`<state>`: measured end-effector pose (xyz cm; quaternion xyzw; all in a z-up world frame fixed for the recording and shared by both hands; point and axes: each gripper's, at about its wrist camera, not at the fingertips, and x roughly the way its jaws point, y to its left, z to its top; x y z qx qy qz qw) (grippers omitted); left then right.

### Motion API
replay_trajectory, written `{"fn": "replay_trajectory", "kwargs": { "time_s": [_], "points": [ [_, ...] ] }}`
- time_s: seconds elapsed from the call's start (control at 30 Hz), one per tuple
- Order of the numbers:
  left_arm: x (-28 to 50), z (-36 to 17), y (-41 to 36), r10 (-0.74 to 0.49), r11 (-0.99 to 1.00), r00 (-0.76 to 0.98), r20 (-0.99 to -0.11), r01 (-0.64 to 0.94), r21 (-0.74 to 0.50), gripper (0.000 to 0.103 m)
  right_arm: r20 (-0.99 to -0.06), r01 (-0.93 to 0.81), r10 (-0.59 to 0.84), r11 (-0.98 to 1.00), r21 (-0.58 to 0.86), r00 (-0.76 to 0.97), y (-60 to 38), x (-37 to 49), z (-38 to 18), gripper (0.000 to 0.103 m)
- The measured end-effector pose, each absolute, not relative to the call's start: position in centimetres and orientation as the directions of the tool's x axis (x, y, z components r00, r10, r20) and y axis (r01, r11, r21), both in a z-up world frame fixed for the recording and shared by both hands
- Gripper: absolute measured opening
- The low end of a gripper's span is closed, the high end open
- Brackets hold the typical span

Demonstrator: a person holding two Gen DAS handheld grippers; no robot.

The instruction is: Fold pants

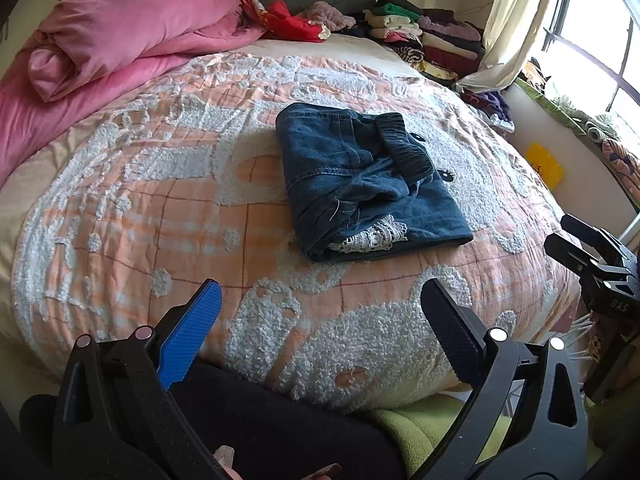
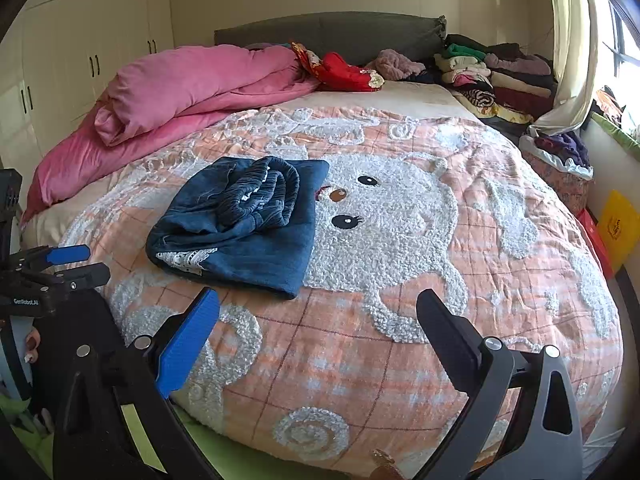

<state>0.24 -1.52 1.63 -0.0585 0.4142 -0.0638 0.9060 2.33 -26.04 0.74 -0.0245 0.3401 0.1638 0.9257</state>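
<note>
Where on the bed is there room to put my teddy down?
Free quilt lies between the folded jeans and the near bed edge, and right of the jeans, over the bear face. Crowded: pink duvet far left, clothes stacks by the headboard.

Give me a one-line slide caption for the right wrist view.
Open right gripper hovers over the peach tufted bedspread, apart from the folded blue denim pants.

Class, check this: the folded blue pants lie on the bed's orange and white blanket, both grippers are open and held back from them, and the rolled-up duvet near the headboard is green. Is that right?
Not quite. The duvet is pink, not green, as the right wrist view shows. The rest holds: the folded pants lie on the blanket, with the left gripper and right gripper open and held back from them.
</note>
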Motion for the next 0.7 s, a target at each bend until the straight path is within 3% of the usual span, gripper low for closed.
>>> {"fn": "replay_trajectory", "kwargs": {
  "time_s": [0.7],
  "points": [
    [0.01,1.47,-1.75,-0.155,0.986,0.648,-0.746,0.057,-0.156,0.093,-0.638,-0.322,0.293,0.944,0.073,0.712,-25.97,2.45,0.98,0.098]
  ]
}}
